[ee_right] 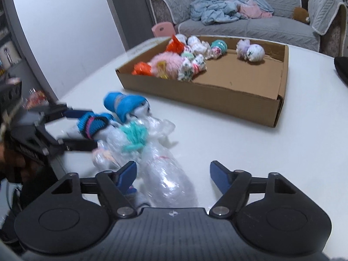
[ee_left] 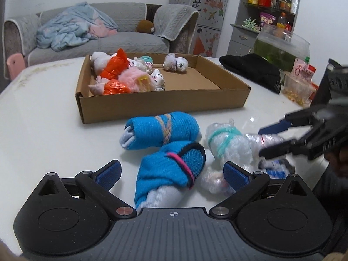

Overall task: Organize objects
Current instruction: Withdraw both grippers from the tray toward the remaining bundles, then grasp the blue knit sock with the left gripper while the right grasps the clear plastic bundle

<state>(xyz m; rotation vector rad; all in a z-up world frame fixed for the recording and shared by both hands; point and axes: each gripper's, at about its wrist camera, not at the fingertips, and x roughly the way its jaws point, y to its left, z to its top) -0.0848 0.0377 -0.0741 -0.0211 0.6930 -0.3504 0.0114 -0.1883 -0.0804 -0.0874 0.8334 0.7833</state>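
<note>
A cardboard box (ee_left: 165, 106) (ee_right: 195, 100) on the white table holds several tied bundles at its left end. In front of it lie two blue sock bundles and some bubble-wrap bundles. My left gripper (ee_left: 171, 173) (ee_right: 87, 128) is open, its fingers either side of the blue sock bundle with a pink band (ee_left: 171, 169) (ee_right: 93, 126), pads clear of it. My right gripper (ee_right: 174, 174) (ee_left: 269, 139) is open around a bubble-wrap bundle with a red tie (ee_right: 167, 174) (ee_left: 267, 139). The pads do not press on it.
A blue sock bundle with a braided tie (ee_left: 161, 130) (ee_right: 124, 104) and a bubble-wrap bundle with teal yarn (ee_left: 226, 141) (ee_right: 134, 139) lie between the grippers and the box. A black cloth (ee_left: 254, 71), a fish tank (ee_left: 280, 47) and a snack tub (ee_left: 298, 87) stand at the right.
</note>
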